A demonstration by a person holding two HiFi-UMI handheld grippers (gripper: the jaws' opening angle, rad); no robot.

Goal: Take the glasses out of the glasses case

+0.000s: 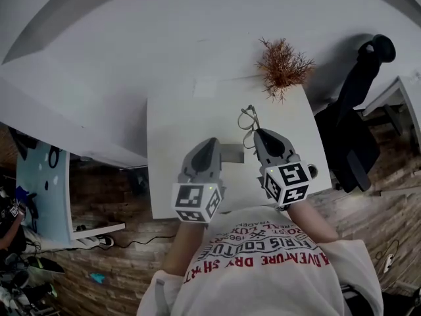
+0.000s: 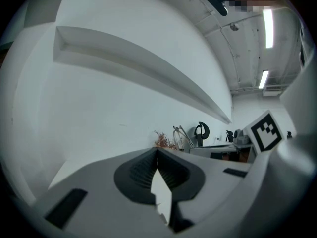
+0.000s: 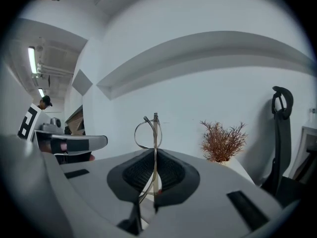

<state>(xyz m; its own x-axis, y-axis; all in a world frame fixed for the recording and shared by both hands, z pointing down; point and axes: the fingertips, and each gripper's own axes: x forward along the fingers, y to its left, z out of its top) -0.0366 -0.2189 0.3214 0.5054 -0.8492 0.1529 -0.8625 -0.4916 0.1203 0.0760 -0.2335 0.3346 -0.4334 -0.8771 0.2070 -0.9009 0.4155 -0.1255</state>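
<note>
My right gripper (image 1: pixel 258 134) (image 3: pixel 155 155) is shut on thin wire-framed glasses (image 1: pixel 248 120) (image 3: pixel 148 131), which stick up edge-on from between its pads, above the white table (image 1: pixel 184 124). A light grey glasses case (image 1: pixel 233 153) (image 3: pixel 74 144) juts sideways from the tip of my left gripper (image 1: pixel 214 142) (image 2: pixel 157 155), level with the glasses and a little to their left. The left jaws meet at their tips with a pale sliver between them, seemingly the case's edge. In the left gripper view, the glasses (image 2: pixel 182 135) show small beyond the jaws.
A dried brown plant (image 1: pixel 284 64) (image 3: pixel 221 142) stands at the table's far right corner. A black office chair (image 1: pixel 358 110) (image 3: pixel 281 133) is to the right of the table. A white wall with a ledge runs behind.
</note>
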